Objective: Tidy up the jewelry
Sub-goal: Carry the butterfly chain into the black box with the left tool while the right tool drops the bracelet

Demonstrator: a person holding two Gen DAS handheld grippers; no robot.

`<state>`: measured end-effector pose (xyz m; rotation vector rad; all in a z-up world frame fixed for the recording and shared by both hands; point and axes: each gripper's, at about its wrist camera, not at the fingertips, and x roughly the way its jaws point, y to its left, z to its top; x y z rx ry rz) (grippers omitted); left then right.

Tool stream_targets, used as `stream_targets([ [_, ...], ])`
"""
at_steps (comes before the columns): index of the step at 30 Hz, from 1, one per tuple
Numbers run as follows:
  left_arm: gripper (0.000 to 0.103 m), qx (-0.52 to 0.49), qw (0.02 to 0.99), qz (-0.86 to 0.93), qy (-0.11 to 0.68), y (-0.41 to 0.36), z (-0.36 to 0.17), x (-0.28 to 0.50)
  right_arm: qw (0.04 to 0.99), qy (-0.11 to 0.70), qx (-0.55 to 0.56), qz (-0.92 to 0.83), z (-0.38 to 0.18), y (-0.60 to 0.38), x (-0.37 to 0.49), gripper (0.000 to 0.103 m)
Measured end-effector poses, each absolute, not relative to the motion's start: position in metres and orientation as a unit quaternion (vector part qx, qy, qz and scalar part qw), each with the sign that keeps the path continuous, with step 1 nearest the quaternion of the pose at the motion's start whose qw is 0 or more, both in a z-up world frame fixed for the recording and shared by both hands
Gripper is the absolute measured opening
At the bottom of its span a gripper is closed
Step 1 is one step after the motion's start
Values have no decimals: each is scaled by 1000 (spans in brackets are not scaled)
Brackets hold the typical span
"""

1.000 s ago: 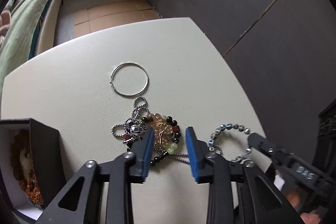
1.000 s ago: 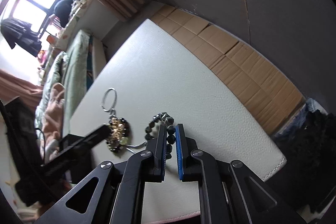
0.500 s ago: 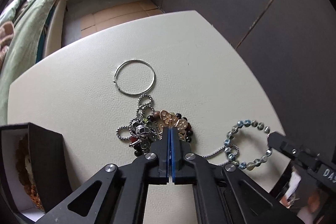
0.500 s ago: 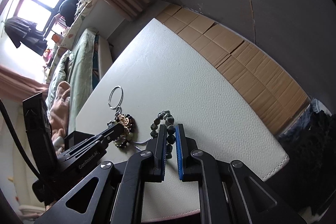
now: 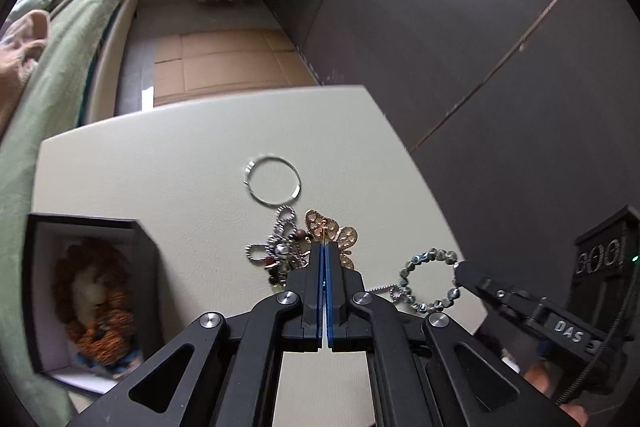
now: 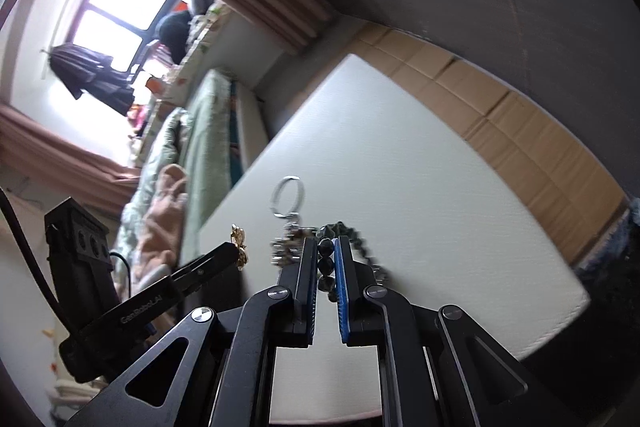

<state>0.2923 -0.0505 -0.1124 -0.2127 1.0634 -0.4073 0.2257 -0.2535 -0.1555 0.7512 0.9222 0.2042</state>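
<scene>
My left gripper (image 5: 324, 247) is shut on a gold butterfly ornament (image 5: 334, 233) and holds it above a tangle of silver chain and dark beads (image 5: 278, 251) on the white table (image 5: 160, 179). A silver hoop (image 5: 273, 179) lies just beyond. My right gripper (image 6: 326, 247) is shut on a grey beaded bracelet (image 6: 326, 261); in the left wrist view the bracelet (image 5: 430, 281) lies on the table with the right fingertip (image 5: 466, 273) at its right side. The left gripper and ornament (image 6: 239, 247) also show in the right wrist view.
An open black box (image 5: 88, 291) with a brown and orange beaded piece (image 5: 94, 303) inside stands at the table's left. A bed with green bedding (image 5: 60, 59) is beyond the table. The table's right edge (image 5: 424, 179) drops off beside a dark wall.
My left gripper closed on the butterfly ornament and lifted it off the tangle. My right gripper stayed shut on the bracelet and shifted a little.
</scene>
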Motion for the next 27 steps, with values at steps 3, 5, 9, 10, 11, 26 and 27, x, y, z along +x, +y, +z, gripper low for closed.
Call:
stream_targets([
  [3, 0, -106, 845, -185, 490, -36, -100, 287, 830, 422, 349, 109, -149, -244, 225, 10],
  [5, 0, -108, 848, -182, 485, -29, -96, 285, 830, 414, 353, 123, -145, -239, 225, 10],
  [9, 0, -106, 856, -165, 478, -7, -90, 280, 835, 397, 353, 142, -137, -230, 225, 10],
  [10, 0, -108, 856, -160, 479, -2, -92, 281, 836, 392, 354, 150, -135, -226, 226, 10],
  [11, 0, -109, 855, -157, 481, 4, -94, 280, 836, 389, 354, 155, -133, -223, 226, 10],
  [26, 0, -159, 832, -70, 527, 82, -117, 284, 831, 381, 342, 219, -120, -160, 235, 10],
  [27, 0, -163, 829, -62, 531, 86, -119, 284, 829, 382, 340, 224, -119, -155, 236, 10],
])
